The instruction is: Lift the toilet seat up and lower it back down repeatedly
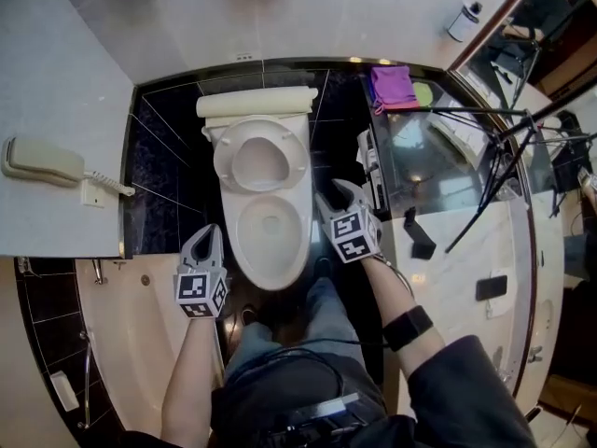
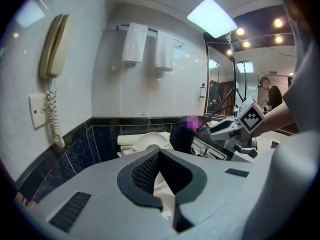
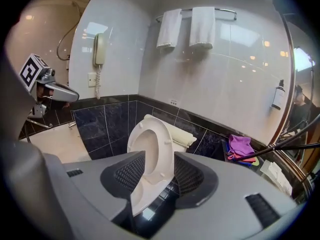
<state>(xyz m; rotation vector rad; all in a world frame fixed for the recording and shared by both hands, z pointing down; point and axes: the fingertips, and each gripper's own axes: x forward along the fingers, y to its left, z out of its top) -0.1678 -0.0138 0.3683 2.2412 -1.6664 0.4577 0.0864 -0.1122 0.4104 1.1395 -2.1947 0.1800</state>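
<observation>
**Seat up, both grippers clear of it**

The toilet seat (image 1: 299,157) stands raised, its ring leaning back against the cistern (image 1: 256,103), and the bowl (image 1: 270,261) lies open below it. You hold a gripper on each side of the bowl, and neither touches it.

Your right gripper (image 1: 334,196) sits just beside the bowl's right rim. In the right gripper view its jaws stand wide apart. The upright seat (image 3: 165,149) shows in the gap beyond them, and the pads do not press on it.

Your left gripper (image 1: 207,241) hangs near the bowl's left front, a little further back than the right one. In the left gripper view (image 2: 157,156) its jaws meet at the tips with nothing caught between them. The toilet shows pale beyond.

A wall phone (image 1: 42,160) hangs on the wall to your left. A purple cloth (image 1: 390,87) lies on the counter to the right of the cistern, and two white towels (image 3: 169,28) hang on a rail above the toilet.
</observation>
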